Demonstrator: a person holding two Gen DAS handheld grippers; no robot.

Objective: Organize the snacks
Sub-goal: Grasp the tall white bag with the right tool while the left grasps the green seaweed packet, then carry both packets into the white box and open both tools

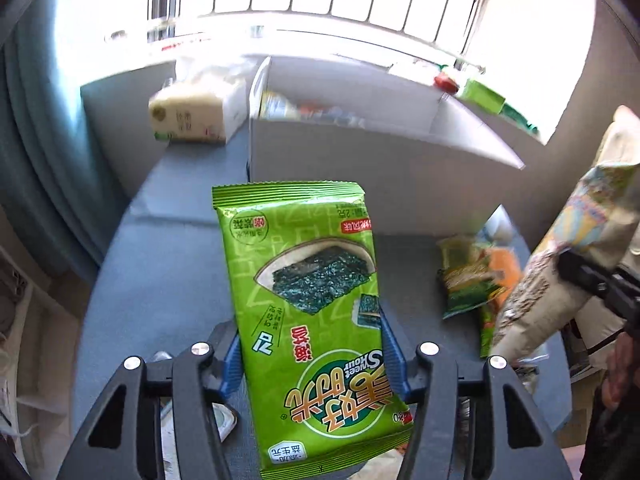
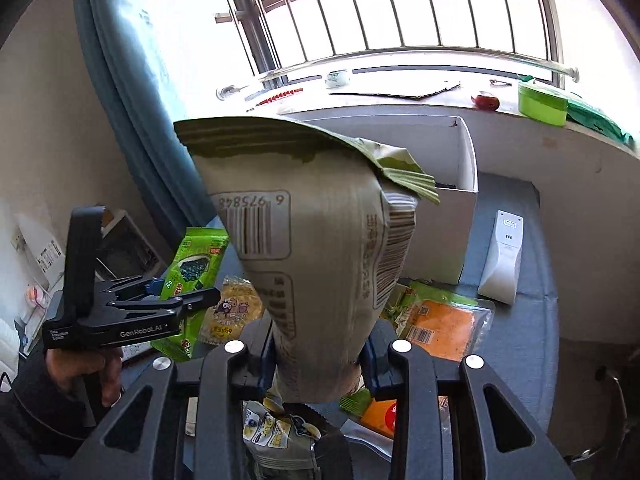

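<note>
left gripper (image 1: 312, 356) fingers clamp a green seaweed packet (image 1: 308, 312); right gripper (image 2: 318, 364) fingers clamp a beige snack bag (image 2: 320, 248), near the white box (image 2: 460, 216).

This looks like a room in a home: a barred window (image 2: 380, 12) with a long teal curtain (image 2: 120, 92), a cluttered white windowsill (image 2: 440, 100), and a blue-grey cloth-covered table (image 1: 160, 272) below it.
</note>
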